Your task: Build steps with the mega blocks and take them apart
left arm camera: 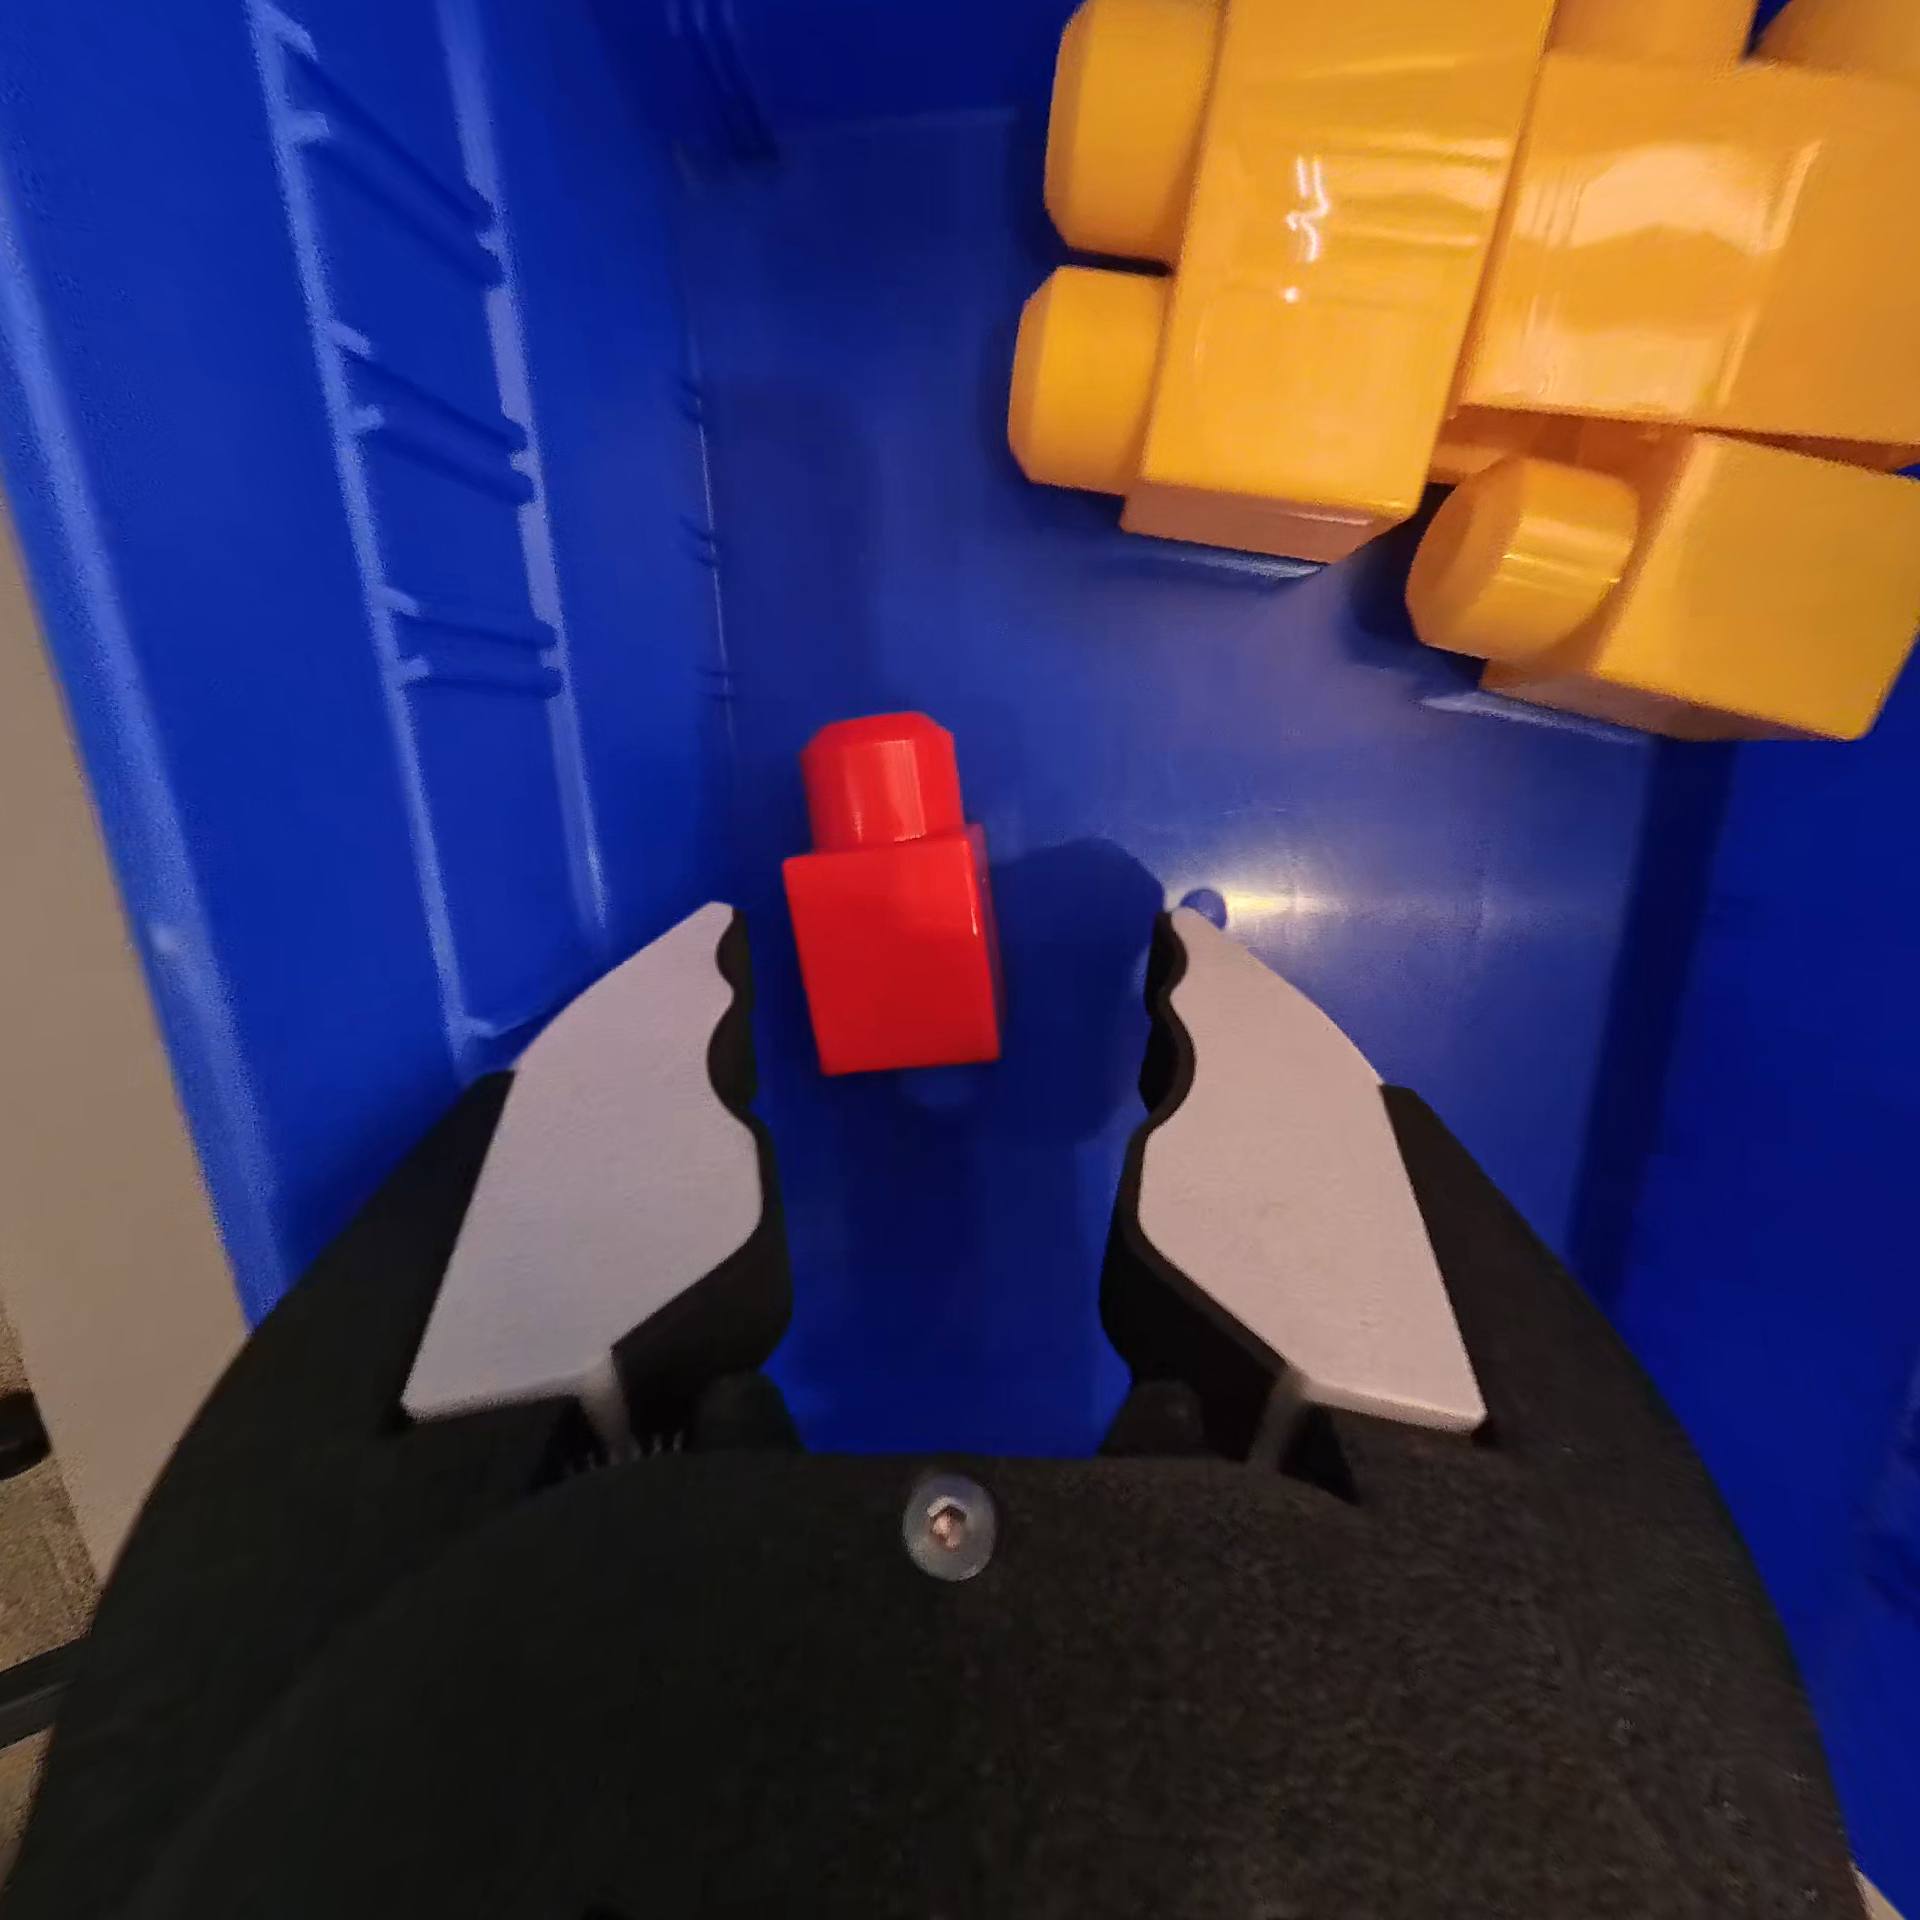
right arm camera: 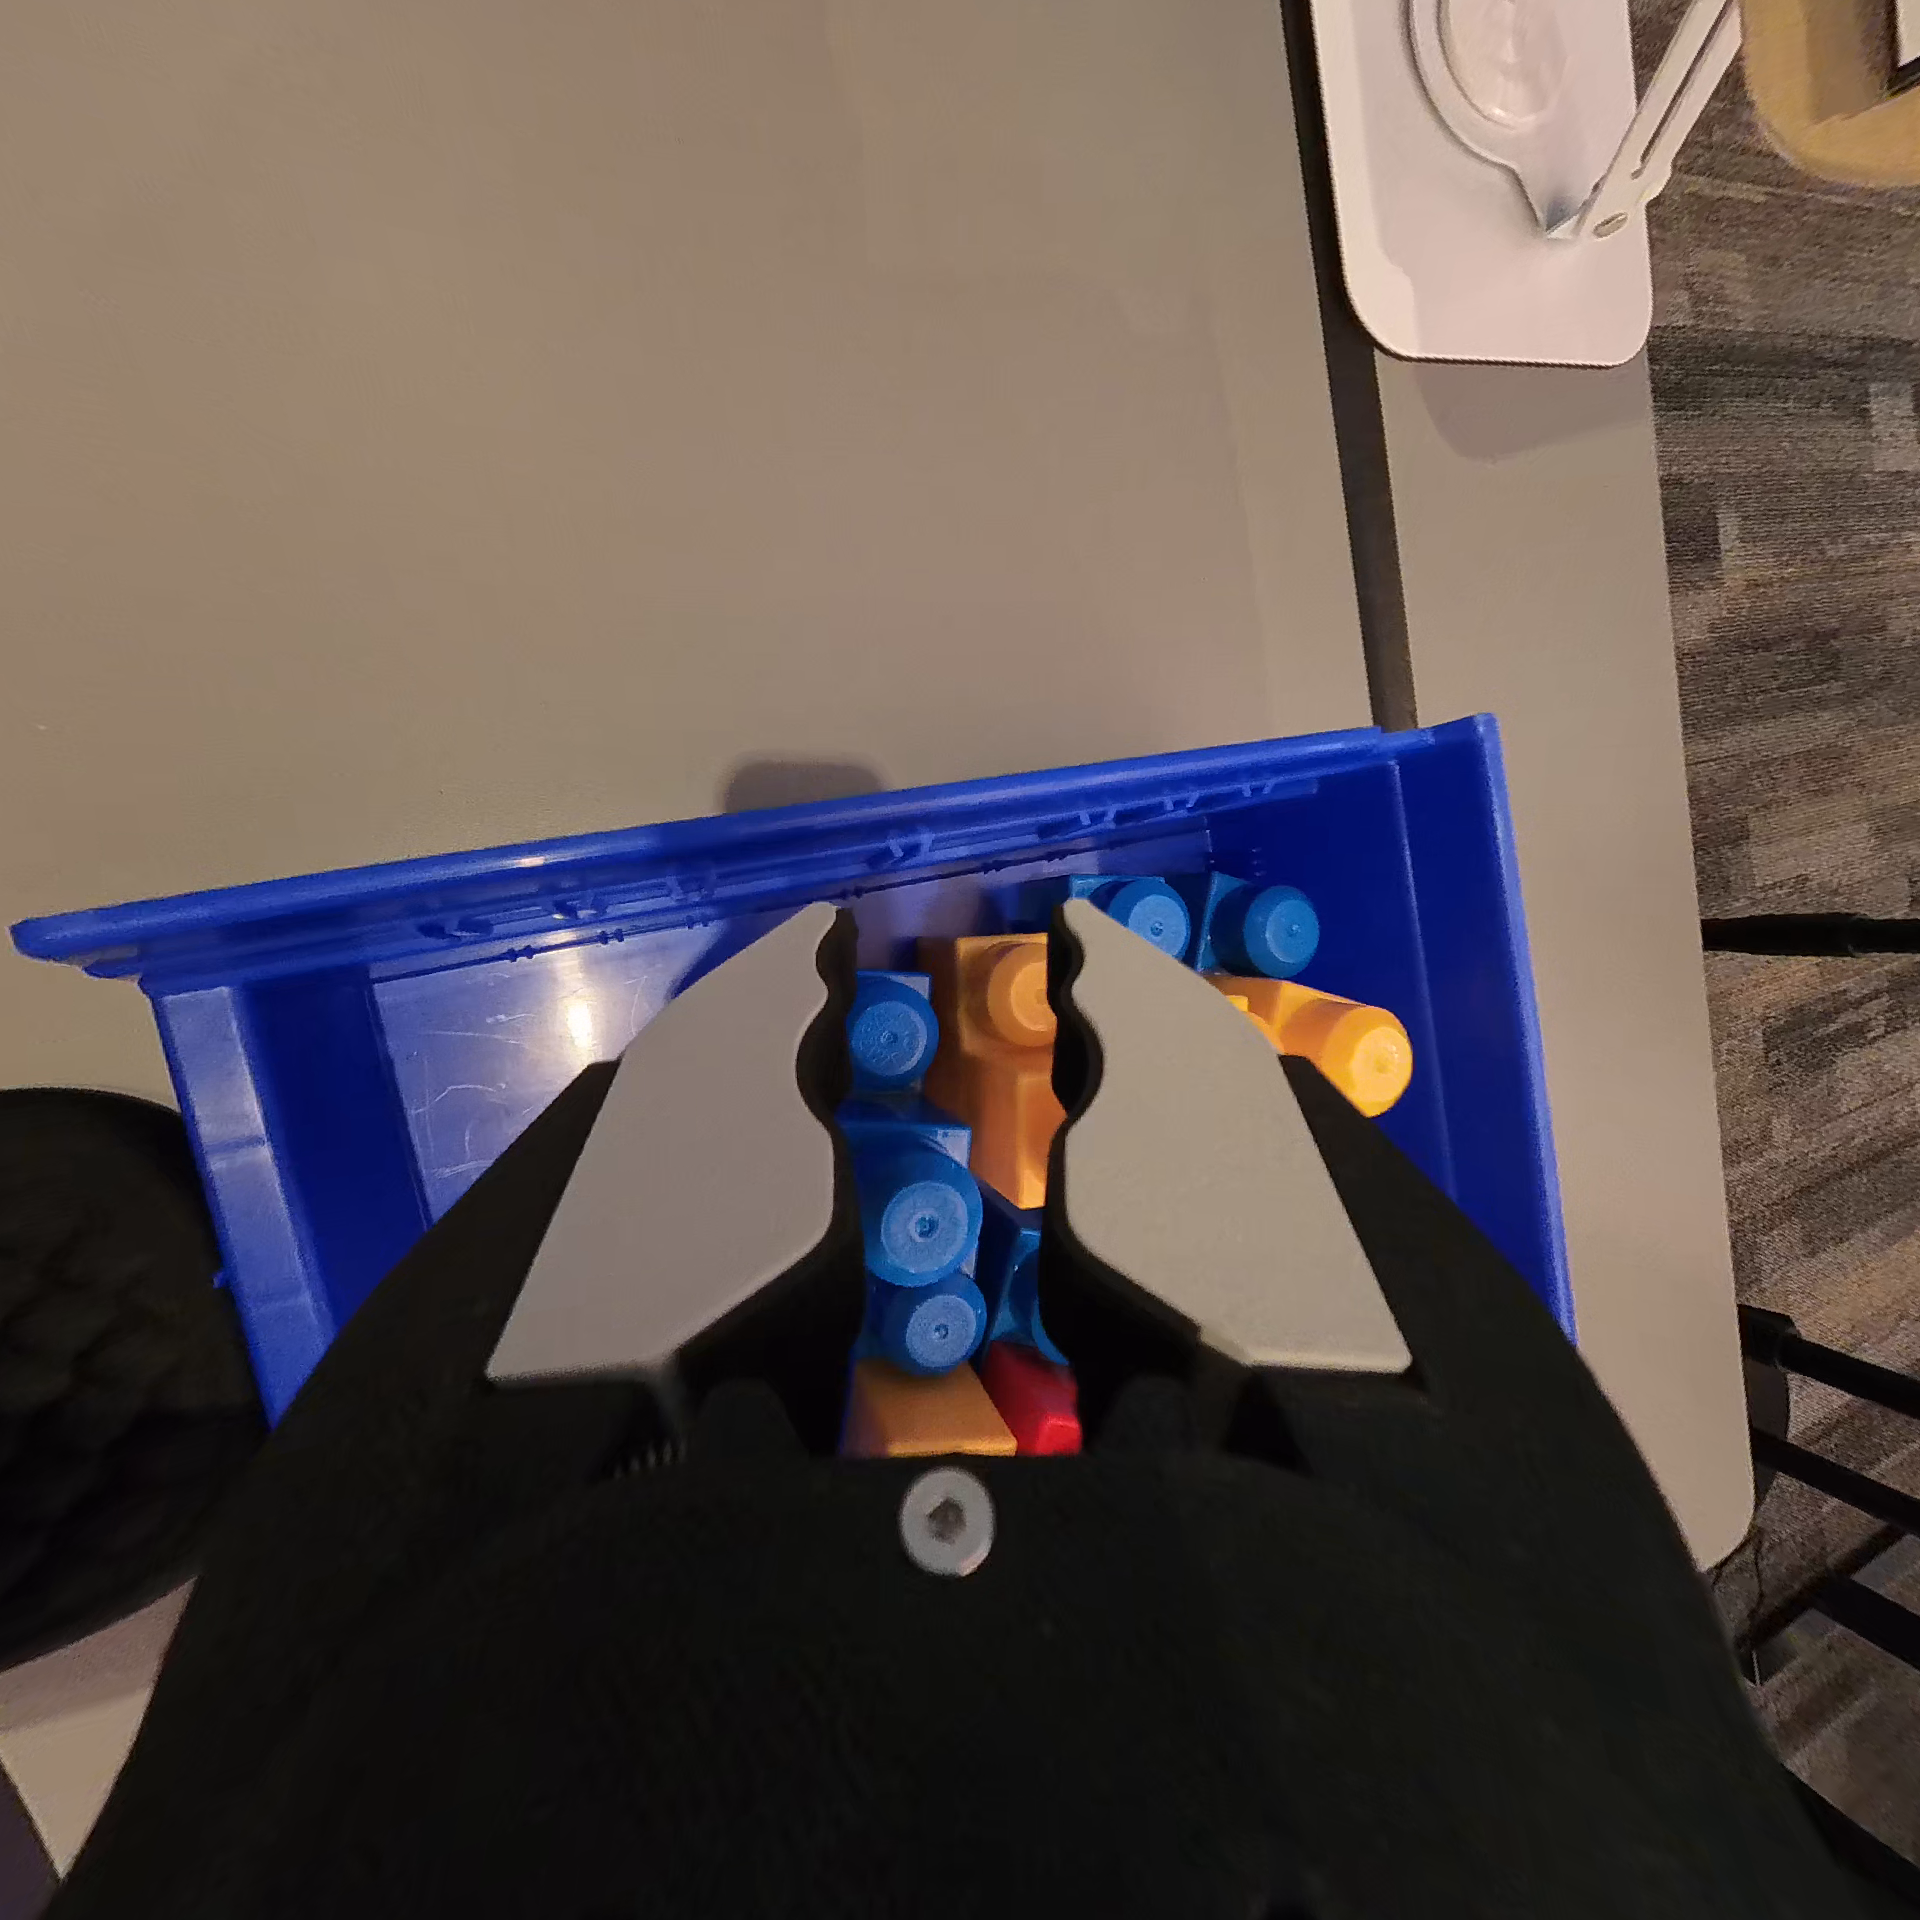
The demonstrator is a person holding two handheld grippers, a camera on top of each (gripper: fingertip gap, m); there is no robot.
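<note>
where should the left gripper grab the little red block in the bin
Grip the red block across the two flat sides of its square body, below the single stud. It lies on the blue bin floor with the stud pointing away, so come straight on. The open left gripper sits slightly off-centre; shift toward the bin wall, then close.

Left wrist view: single-stud block (left arm camera: 891, 935) lies on bin (left arm camera: 1299, 1039) floor, just ahead of left gripper (left arm camera: 945, 940), nearer its left finger, stud pointing away. Cluster of bigger blocks (left arm camera: 1507, 343) sits farther back & to the right, well apart from it.

Right wrist view: right gripper (right arm camera: 945, 925) hangs over the bin, which rests on table (right arm camera: 623, 416); block pile (right arm camera: 925, 1226) lies under & between its fingers. Flat tray (right arm camera: 1496, 281) at table's far right.
</note>
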